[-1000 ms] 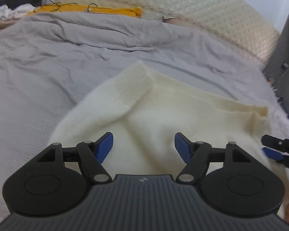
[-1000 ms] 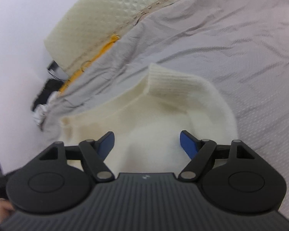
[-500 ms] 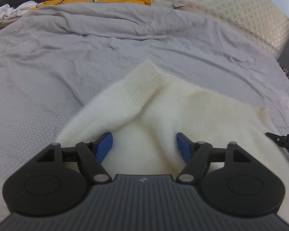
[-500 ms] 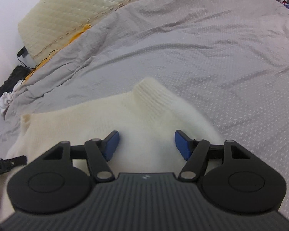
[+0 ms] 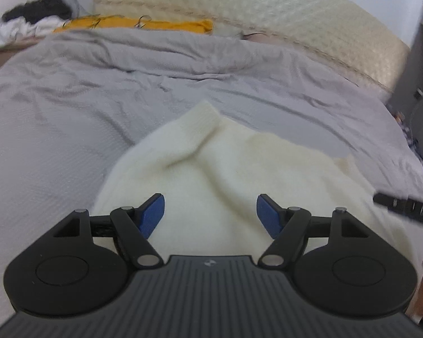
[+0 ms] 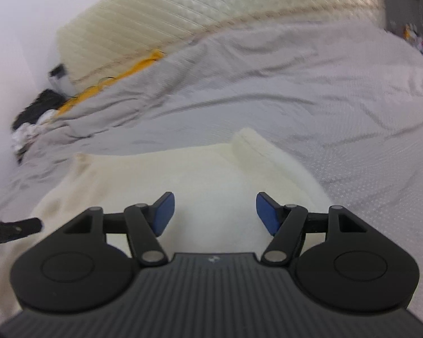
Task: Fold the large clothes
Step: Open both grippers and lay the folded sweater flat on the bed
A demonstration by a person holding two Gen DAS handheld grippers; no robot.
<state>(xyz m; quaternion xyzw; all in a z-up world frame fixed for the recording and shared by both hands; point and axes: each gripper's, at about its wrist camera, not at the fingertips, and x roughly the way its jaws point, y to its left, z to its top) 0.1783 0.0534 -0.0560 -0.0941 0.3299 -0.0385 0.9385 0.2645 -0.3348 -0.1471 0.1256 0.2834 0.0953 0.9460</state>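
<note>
Softly blurred: cream sweater (image 5: 234, 174) spread on grey bedspread (image 5: 56, 129).
Left gripper (image 5: 210, 211) and right gripper (image 6: 213, 211) both spread, pinching nothing; right recently narrowed slightly; sweater's near edge hidden beneath both.

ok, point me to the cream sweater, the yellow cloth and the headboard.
cream sweater (image 5: 228, 169): left wrist view, on the fuzzy body past the open pads.
yellow cloth (image 5: 143, 24): left wrist view, mid-strip at the head of the bed.
headboard (image 6: 160, 25): right wrist view, on the quilted cream panel.
</note>
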